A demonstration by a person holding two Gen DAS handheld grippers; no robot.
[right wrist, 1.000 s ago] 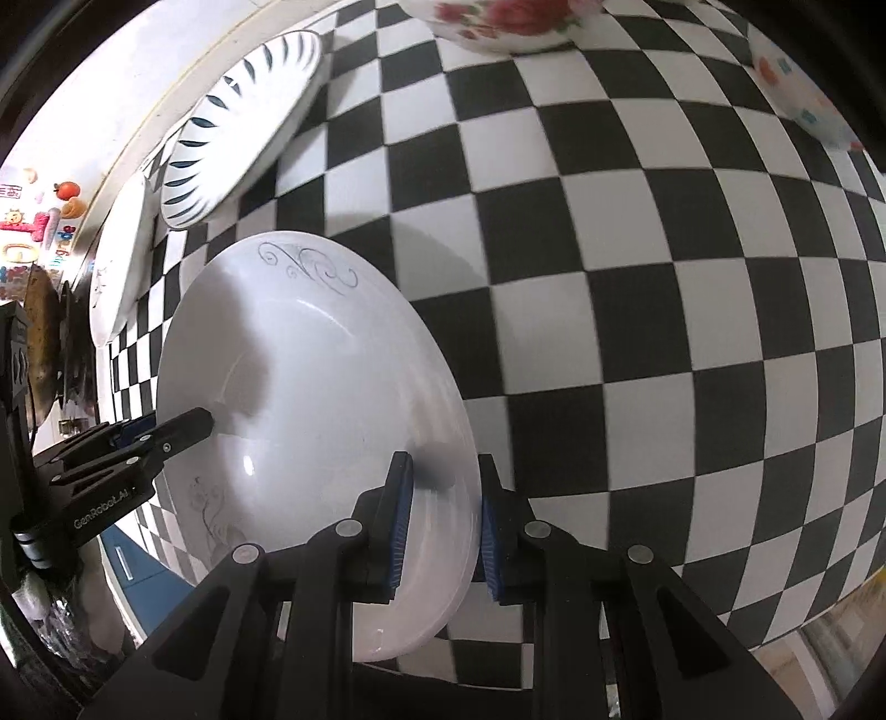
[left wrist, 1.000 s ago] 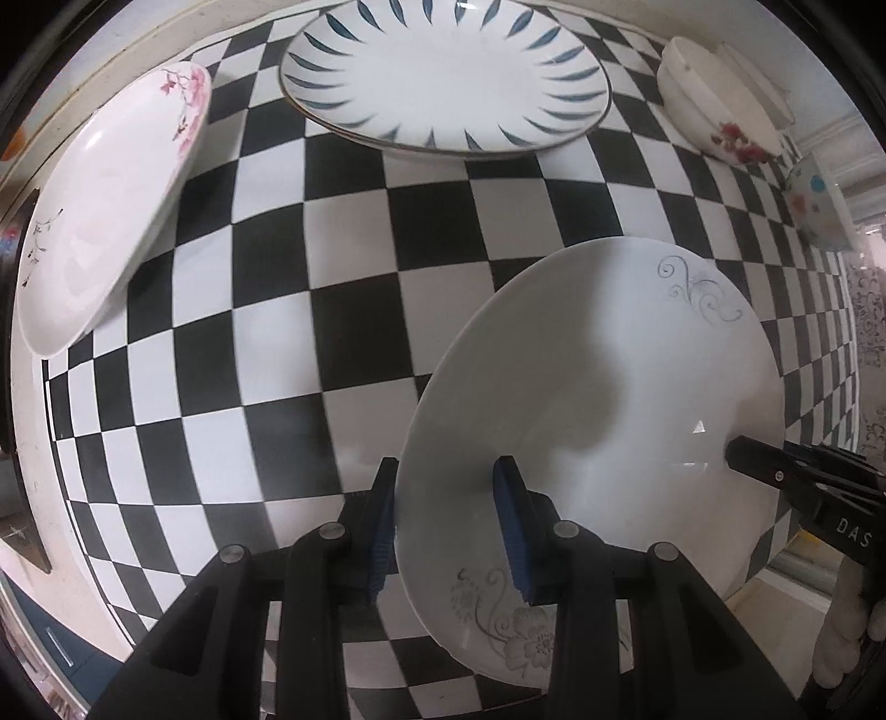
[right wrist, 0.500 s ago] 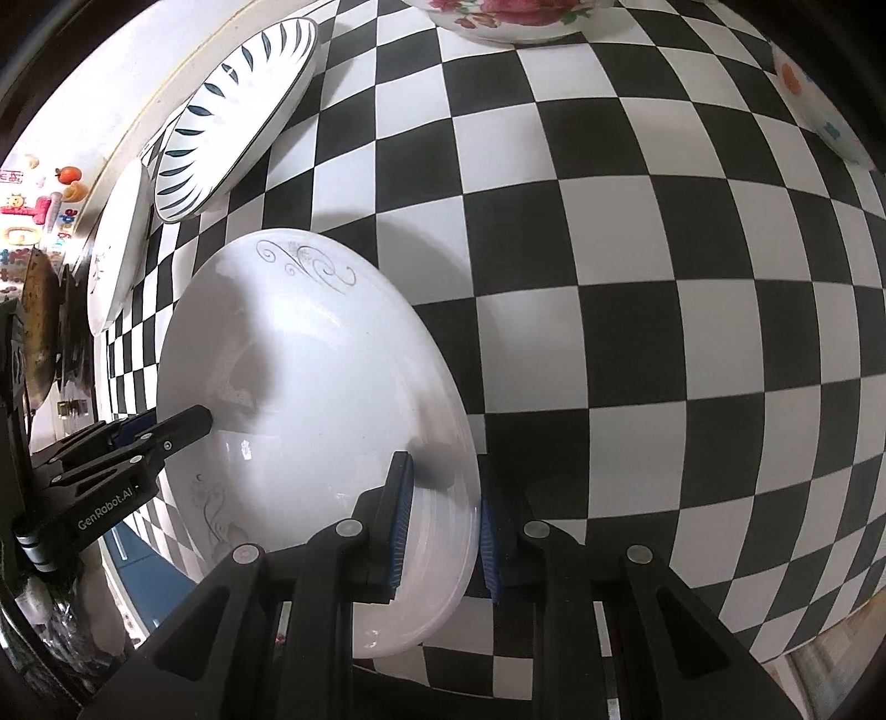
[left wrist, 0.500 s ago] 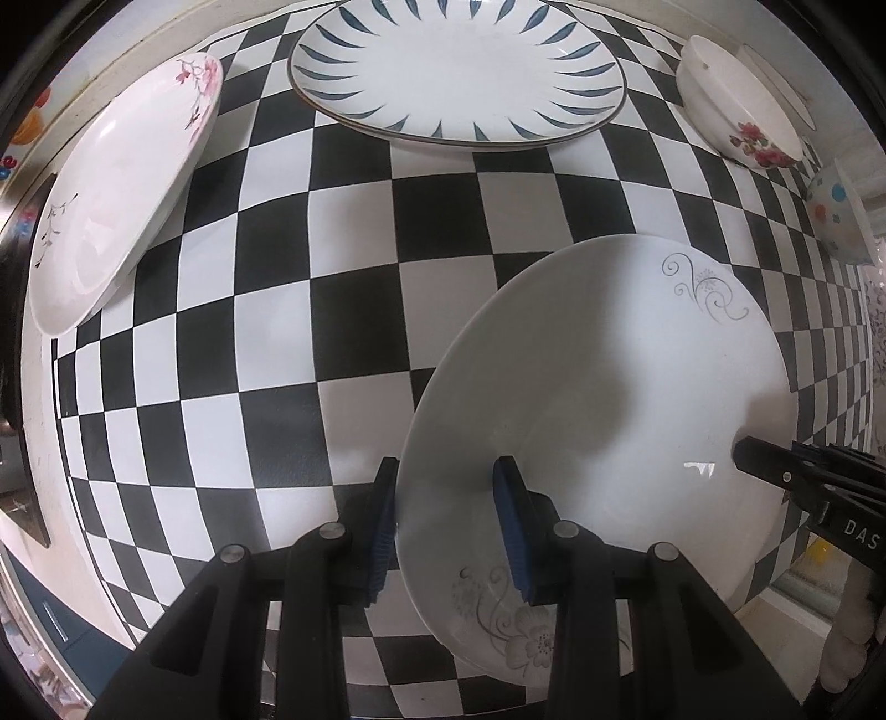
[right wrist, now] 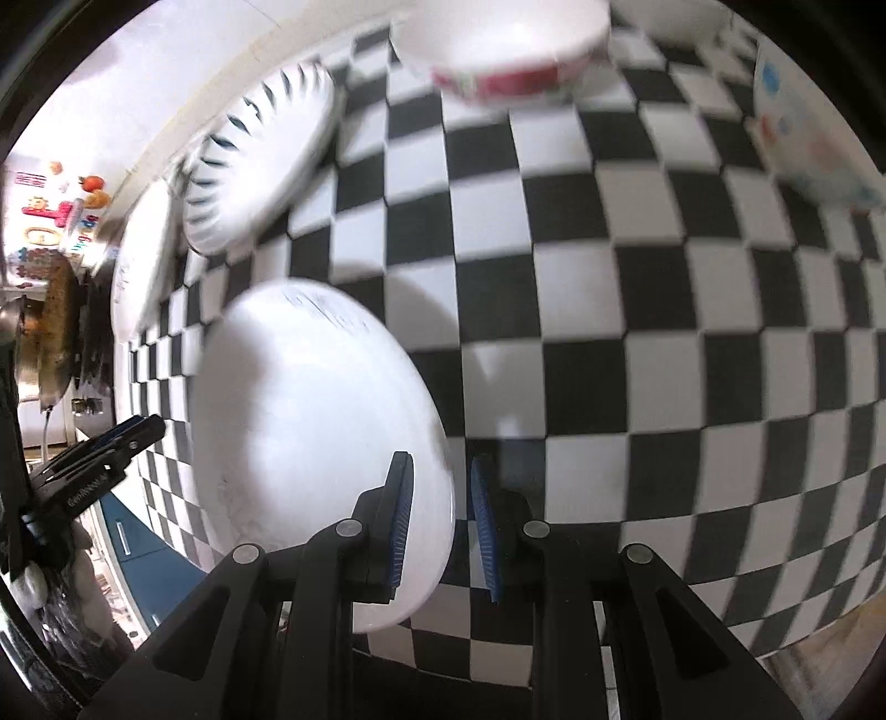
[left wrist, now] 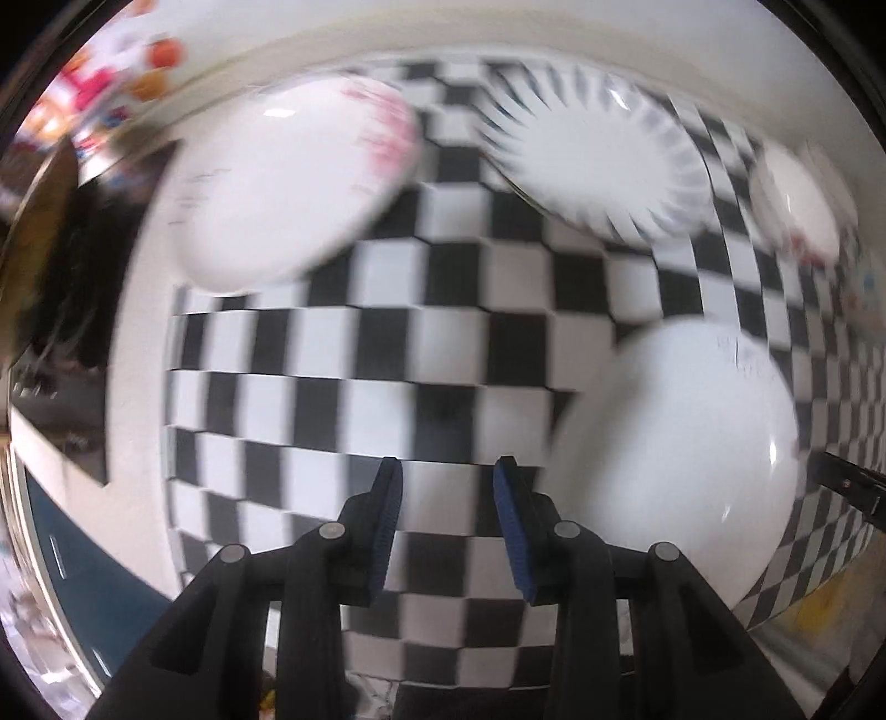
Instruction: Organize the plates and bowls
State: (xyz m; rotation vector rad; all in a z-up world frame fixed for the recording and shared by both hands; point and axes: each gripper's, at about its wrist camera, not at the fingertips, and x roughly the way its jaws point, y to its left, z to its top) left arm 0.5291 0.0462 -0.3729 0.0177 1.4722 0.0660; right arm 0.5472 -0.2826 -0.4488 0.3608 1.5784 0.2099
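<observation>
Between right hand-held gripper (right wrist: 440, 526) pads, white plate (right wrist: 310, 432) rim

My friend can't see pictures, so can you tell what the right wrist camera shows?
The right gripper pinches the rim of a white plate, with a black-and-white checked cloth behind it. Farther off are a striped plate and a flowery bowl. The left gripper shows at the left edge, beside the white plate.

Black-and-white checkered cloth (right wrist: 637, 310) everywhere. Left of the right gripper (right wrist: 440, 518) — a white plate (right wrist: 310, 443), faint grey scrollwork. Beyond it, a white plate with dark blue petal strokes (right wrist: 260, 177) — and a white bowl with a red floral band (right wrist: 504, 55).
</observation>
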